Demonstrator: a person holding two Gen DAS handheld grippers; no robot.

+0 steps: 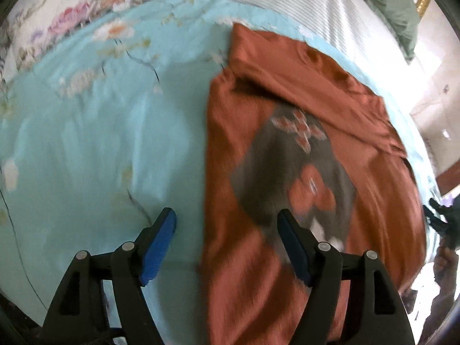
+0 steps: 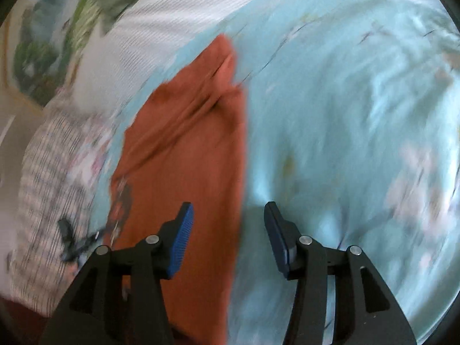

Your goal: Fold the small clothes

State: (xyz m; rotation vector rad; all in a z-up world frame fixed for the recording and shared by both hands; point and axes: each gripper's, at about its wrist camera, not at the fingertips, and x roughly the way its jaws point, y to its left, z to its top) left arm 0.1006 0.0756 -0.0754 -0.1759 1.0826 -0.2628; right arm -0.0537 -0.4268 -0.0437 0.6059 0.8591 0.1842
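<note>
A rust-orange shirt (image 1: pixel 302 149) lies partly folded on the pale blue flowered bedsheet (image 1: pixel 100 132), filling the right half of the left wrist frame. The left gripper (image 1: pixel 227 215) stands wide, empty, straddling the shirt's edge. The right gripper (image 2: pixel 228 211) is parted too, holding nothing; blur hides whether it touches cloth.

- A light blue bedsheet (image 1: pixel 95 143) with a flower print covers the bed, blurred in both views
- A white ribbed cover (image 1: pixel 302 3) lies along the sheet's far edge
- A green cloth (image 1: pixel 394 5) sits bunched beyond the white cover
- A pale flowered fabric (image 1: pixel 66 11) borders the sheet's far left side
- A checked white cloth (image 2: pixel 46 189) lies at the bed's edge, seen from the right wrist
</note>
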